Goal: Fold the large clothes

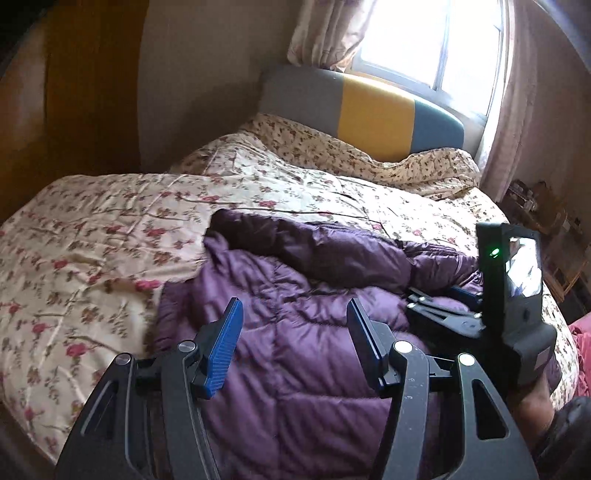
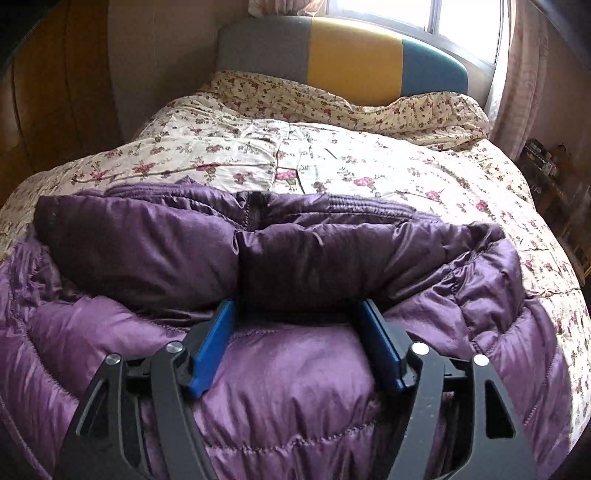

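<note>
- The left gripper (image 1: pixel 293 314) hangs above the purple down jacket (image 1: pixel 288 295) with its jaws apart and nothing between them; it does not touch the cloth.
- In the left wrist view, the jacket lies on the bed with the floral cover (image 1: pixel 92 229), below and ahead of this tool. Its long axis runs from near the tool away to the upper right.
- A folded band of the jacket, darker in colour, lies across the far side, ahead of the left fingertips.
- To the right of the left tool, the right gripper (image 1: pixel 439 301) rests low on the jacket, held by a hand (image 1: pixel 532 398).
- In the right wrist view, the right gripper (image 2: pixel 301 314) has its jaws released and wide. The blue pads (image 2: pixel 212 350) lie against the jacket (image 2: pixel 295 376), and I cannot tell if they press it.
- Just ahead of the right fingertips, the folded band runs from left to right, across the tool's direction.
- Beyond it stand the striped headboard (image 2: pixel 354 51) and the window (image 2: pixel 461 22).
</note>
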Demonstrator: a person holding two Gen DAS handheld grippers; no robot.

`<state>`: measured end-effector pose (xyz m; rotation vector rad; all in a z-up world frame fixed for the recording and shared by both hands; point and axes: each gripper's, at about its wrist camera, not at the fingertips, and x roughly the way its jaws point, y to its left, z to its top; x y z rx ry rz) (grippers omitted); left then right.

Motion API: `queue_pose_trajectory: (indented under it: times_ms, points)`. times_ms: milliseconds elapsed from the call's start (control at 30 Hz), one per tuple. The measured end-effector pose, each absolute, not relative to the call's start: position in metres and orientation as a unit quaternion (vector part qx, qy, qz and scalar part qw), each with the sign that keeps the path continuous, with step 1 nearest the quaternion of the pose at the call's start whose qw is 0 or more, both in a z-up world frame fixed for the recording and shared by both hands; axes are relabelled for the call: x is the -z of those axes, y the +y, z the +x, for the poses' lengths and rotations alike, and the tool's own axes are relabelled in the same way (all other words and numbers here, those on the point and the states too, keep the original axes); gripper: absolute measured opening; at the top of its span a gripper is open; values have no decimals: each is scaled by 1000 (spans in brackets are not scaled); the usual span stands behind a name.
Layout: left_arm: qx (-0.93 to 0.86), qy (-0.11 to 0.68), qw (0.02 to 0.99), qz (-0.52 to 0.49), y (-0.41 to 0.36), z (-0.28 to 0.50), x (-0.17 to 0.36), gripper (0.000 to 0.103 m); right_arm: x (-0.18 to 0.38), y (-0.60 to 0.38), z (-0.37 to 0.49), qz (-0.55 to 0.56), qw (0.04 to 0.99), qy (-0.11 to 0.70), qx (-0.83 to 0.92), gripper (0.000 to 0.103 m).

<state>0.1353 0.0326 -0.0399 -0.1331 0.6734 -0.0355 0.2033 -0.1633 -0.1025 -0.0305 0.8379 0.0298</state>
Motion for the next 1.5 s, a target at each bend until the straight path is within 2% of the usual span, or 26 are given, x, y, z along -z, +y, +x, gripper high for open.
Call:
queue_pose_trajectory:
  times_ms: [300,333,467,633,933,1367,1433,1500]
  points:
    - [-3,343,934,-101,78,115,50,58,75,-162,162,-1,923,384,-42,70]
    - [-4,347,931,-113,86,114,53,58,73,-163,158,0,923,383,-44,68]
    - [-10,365,917,-163,119,113,68,58,69,-166,138,5,923,381,-49,47]
    - [6,382,892,-242,152,110,92,58,71,-164,118,6,921,385,-59,38]
    - [69,391,845,-358,168,109,119,58,88,-152,110,-10,912,404,-71,35]
    - [179,377,784,-459,170,122,140,58,120,-143,116,-30,907,415,-65,35]
    - [196,376,782,-456,164,121,140,52,121,-144,116,-27,907,414,-67,35]
    - [221,371,771,-467,161,119,139,39,122,-144,116,-25,908,412,-68,35]
